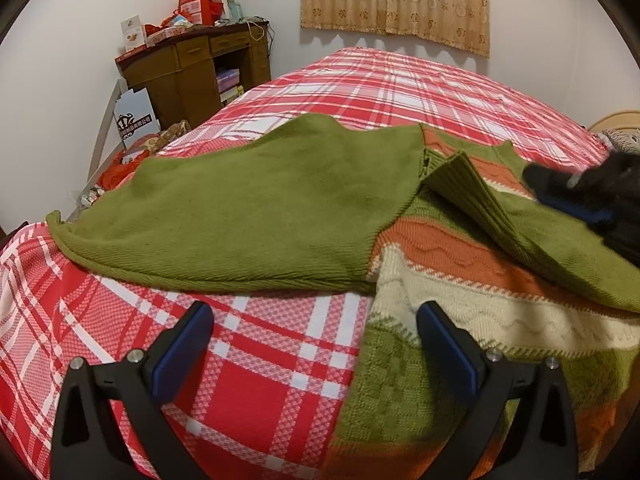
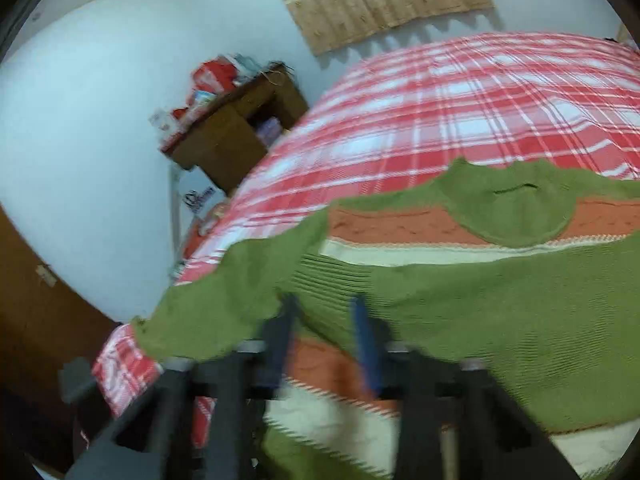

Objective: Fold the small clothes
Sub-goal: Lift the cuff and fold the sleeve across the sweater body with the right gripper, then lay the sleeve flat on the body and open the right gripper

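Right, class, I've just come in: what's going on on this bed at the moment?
A person with a gripper in each hand is folding a green, orange and cream knitted sweater spread on a red plaid bedspread. One sleeve lies stretched out to the side; the other sleeve is already folded across the body. The right gripper is at that sleeve's ribbed cuff, jaws narrowly apart. The left gripper is open and empty above the sweater's edge.

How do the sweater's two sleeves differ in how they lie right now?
The spread sleeve lies flat, stretched out sideways on the plaid bedspread; the folded sleeve lies across the sweater's striped body. The folded sleeve shows its ribbed cuff raised in a crease; the spread sleeve lies smooth. Both are plain green knit.
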{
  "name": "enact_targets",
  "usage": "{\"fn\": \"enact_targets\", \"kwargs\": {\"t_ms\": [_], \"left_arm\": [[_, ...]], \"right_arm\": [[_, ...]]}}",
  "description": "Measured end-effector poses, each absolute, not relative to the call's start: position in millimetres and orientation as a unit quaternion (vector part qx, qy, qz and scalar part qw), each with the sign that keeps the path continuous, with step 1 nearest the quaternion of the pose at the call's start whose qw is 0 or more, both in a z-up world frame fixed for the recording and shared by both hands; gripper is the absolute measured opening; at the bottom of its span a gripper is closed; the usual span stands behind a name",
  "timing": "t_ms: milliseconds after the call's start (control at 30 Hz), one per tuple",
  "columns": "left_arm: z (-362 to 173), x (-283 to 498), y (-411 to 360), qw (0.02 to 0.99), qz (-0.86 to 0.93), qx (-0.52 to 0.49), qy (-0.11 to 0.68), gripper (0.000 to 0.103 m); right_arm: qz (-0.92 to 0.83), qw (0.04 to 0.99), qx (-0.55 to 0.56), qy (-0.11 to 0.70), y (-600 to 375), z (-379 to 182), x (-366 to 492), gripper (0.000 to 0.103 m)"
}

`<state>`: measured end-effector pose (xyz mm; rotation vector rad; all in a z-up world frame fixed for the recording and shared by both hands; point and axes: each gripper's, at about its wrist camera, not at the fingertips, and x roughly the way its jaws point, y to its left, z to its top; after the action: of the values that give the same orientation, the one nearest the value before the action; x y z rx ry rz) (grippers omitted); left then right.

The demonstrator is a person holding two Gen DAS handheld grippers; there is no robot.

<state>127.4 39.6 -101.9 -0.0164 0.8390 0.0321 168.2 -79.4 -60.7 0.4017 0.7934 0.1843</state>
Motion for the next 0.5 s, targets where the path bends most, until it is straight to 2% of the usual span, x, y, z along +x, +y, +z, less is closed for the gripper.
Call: {"fn": "enact_targets", "kwargs": {"t_ms": [233, 433, 500], "left_arm": [[-102, 126, 43, 0.913, 0.015, -0.008, 0.407, 0.103], [-102, 126, 41, 0.914, 0.014, -0.009, 0.406, 0.103], [-102, 127, 40, 0.912, 0.014, -0.008, 0.409, 0.103]], "right_arm": [[0.126, 0.876, 0.169, 0.433, -44, -100, 181, 0.014], [0.118, 0.879, 0.152, 0.436, -44, -89, 173, 0.014], [0.099, 0.892, 0.153, 0.414, -60, -75, 158, 0.014]]}}
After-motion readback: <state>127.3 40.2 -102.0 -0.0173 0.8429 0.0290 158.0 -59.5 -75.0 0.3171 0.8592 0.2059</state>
